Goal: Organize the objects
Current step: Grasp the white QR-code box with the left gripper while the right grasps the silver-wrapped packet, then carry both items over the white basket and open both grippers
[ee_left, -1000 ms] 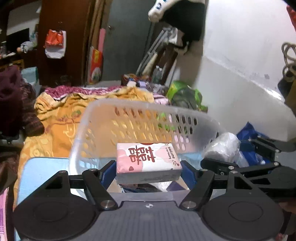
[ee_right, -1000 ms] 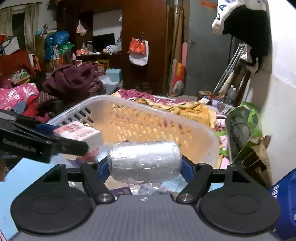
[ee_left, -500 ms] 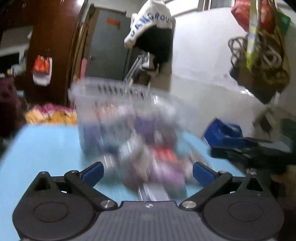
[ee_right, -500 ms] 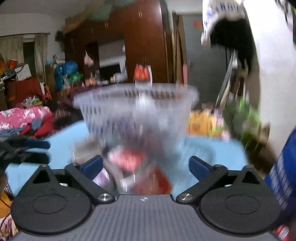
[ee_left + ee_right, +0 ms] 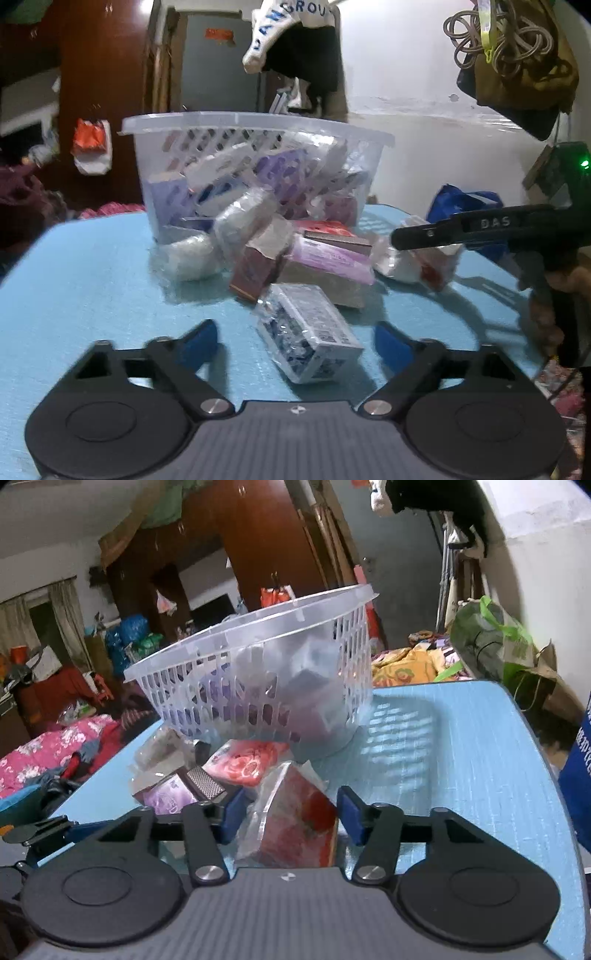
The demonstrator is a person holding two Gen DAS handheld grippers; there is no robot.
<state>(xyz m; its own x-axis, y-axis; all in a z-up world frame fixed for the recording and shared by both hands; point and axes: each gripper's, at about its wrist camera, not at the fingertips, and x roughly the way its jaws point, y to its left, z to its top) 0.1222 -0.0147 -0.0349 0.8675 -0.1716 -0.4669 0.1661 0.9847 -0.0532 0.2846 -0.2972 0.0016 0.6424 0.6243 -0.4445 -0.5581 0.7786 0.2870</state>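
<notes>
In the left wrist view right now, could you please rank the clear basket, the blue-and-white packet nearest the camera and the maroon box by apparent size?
1. clear basket, plainly largest.
2. blue-and-white packet.
3. maroon box.
The packet lies nearest the lens and the box is partly covered, so the order of those two is unsure.

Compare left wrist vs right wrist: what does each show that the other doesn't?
Left wrist only: the blue-and-white packet lying on the table between the open left tool, the white wrapped roll, and the right tool seen from the side.

Right wrist only: the red packet lying between the open fingers of the right tool, not visibly gripped, the green bag beyond the table, and pink bedding.

Both: the clear basket holding packets, a pile of packets in front of it, the blue table.
</notes>
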